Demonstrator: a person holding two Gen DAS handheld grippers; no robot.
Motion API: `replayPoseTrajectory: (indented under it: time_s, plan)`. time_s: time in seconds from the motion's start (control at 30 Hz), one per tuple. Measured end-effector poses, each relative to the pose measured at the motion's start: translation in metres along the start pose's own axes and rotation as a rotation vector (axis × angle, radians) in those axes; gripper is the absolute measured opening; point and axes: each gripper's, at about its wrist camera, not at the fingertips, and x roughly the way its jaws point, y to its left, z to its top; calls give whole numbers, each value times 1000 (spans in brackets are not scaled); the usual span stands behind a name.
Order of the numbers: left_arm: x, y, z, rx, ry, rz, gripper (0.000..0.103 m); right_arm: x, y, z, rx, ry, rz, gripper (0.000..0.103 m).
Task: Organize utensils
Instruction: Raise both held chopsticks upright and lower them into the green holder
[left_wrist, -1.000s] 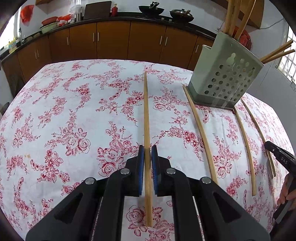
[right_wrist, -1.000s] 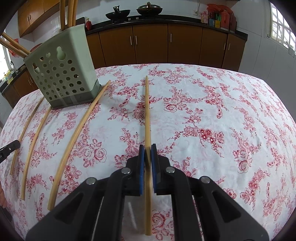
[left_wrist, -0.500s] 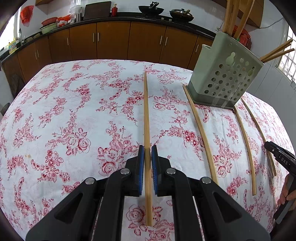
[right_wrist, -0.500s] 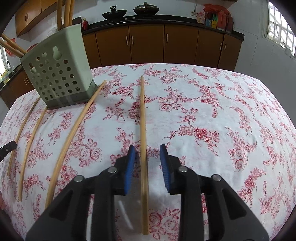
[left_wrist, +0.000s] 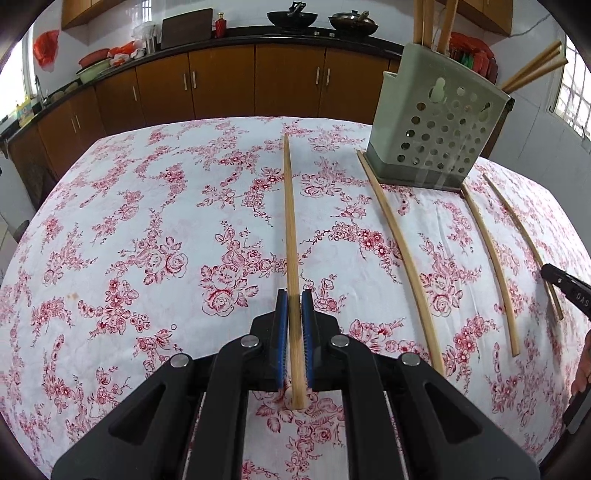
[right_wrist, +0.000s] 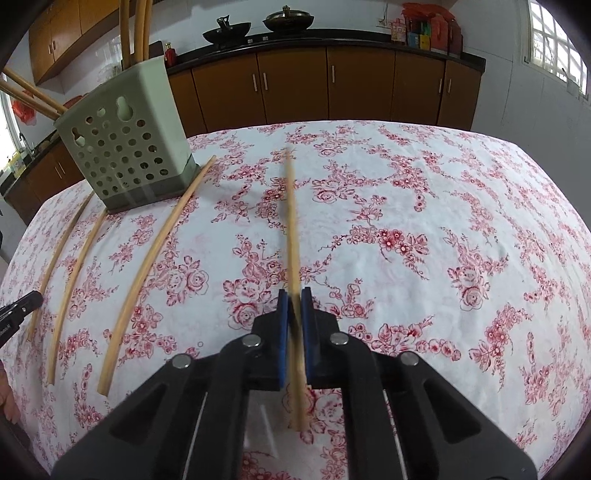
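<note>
My left gripper is shut on a bamboo chopstick that points away across the floral tablecloth. My right gripper is shut on another chopstick, blurred and lifted a little at its far end. A green perforated holder stands at the back right in the left wrist view and at the back left in the right wrist view, with several chopsticks standing in it. Three loose chopsticks lie beside the holder.
The other gripper's tip shows at the right edge of the left wrist view and at the left edge of the right wrist view. Brown kitchen cabinets with woks run behind the table.
My right gripper opened half a second ago and has shut again on its chopstick, which now tilts up. My left gripper stays shut on its chopstick.
</note>
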Motion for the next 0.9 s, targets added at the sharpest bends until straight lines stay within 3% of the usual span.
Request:
replayPoseTrajectory:
  time_s: [0.2, 0.67, 0.9]
  plan:
    - [-16, 7, 6, -21, -16, -17, 7, -29, -5, 13, 21, -93, 14, 8]
    - [-106, 23, 72, -128, -293, -116, 7, -117, -14, 74, 47, -396, 44, 8]
    - [-117, 21, 84, -120, -342, -114, 7, -129, -18, 83, 45, -429, 45, 7]
